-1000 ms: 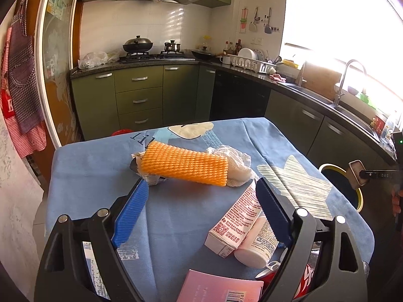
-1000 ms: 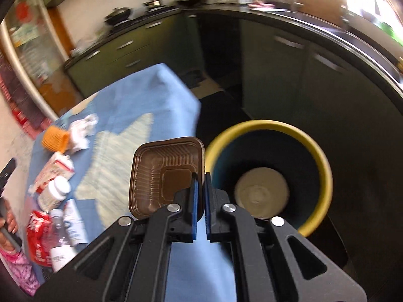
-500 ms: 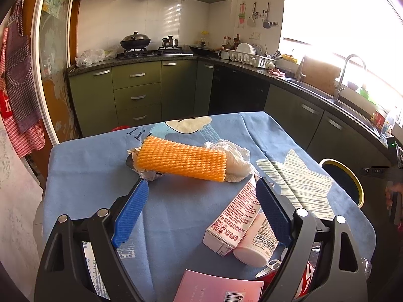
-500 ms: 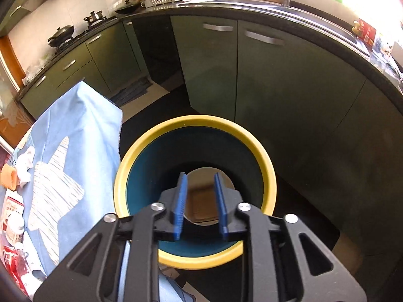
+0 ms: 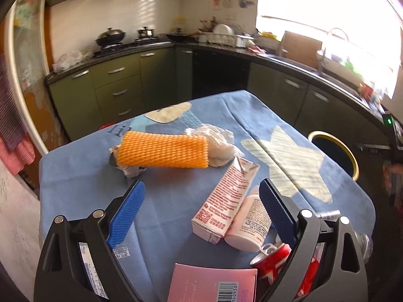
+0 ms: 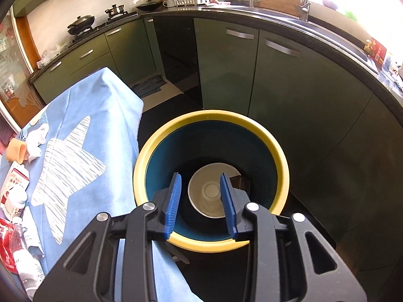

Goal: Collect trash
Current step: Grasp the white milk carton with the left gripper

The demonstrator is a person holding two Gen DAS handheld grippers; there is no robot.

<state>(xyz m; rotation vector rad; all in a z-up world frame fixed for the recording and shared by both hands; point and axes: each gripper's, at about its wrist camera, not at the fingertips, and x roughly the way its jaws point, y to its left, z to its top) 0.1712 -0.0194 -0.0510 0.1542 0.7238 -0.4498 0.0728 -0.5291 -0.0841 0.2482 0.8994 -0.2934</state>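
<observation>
My right gripper (image 6: 200,176) hangs over the yellow-rimmed bin (image 6: 141,166); its jaws are opening with nothing between them. Deep inside the bin lie a white cup (image 6: 211,193) and the edge of a brown tray (image 6: 243,180). My left gripper (image 5: 200,185) stands open low over the blue-clothed table (image 5: 88,181), holding nothing. Ahead of it lie an orange foam net (image 5: 163,152), crumpled white tissue (image 5: 219,143), a red-and-white carton (image 5: 226,196) and a white bottle (image 5: 249,224) beside its right finger.
A red can (image 5: 274,256) and a pink box (image 5: 211,284) lie at the table's near edge. The bin (image 5: 350,156) stands on the floor off the table's right side. Green cabinets (image 6: 277,75) and a sink counter run behind it.
My right gripper swung from the table edge to above the bin and opened; the brown tray left its jaws and dropped in. The left gripper rolled slightly, staying open.
</observation>
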